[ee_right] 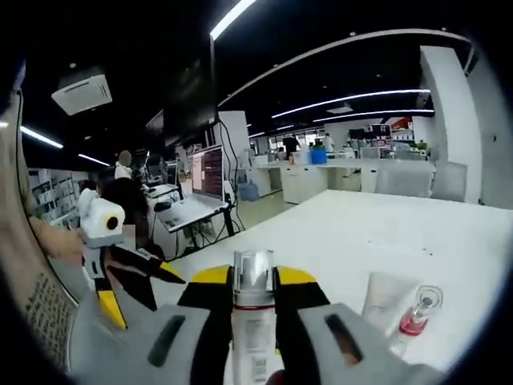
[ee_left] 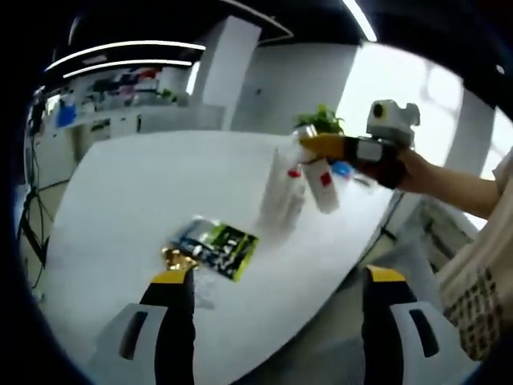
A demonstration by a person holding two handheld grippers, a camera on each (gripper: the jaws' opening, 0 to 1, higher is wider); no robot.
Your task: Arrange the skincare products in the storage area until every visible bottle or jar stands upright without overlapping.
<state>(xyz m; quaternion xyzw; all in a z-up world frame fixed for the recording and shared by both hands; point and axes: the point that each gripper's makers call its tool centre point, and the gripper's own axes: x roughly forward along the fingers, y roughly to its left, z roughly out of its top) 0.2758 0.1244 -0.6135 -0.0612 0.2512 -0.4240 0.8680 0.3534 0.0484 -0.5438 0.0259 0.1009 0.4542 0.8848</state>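
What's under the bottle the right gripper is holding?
The bottle hangs tilted in the right gripper, over the white table, beside the standing white bottles. Its base is hidden in the right gripper view.

Bright ceiling strips, window glare, soft blur, fisheye-bent edges.

In the left gripper view, the left claw (ee_left: 276, 281) hangs with jaws spread above the white table (ee_left: 144, 184). A green-and-black sachet (ee_left: 216, 245) lies flat near white bottles (ee_left: 284, 192). The right claw (ee_left: 321, 148) grips a white bottle with a red label (ee_left: 323, 184), tilted.
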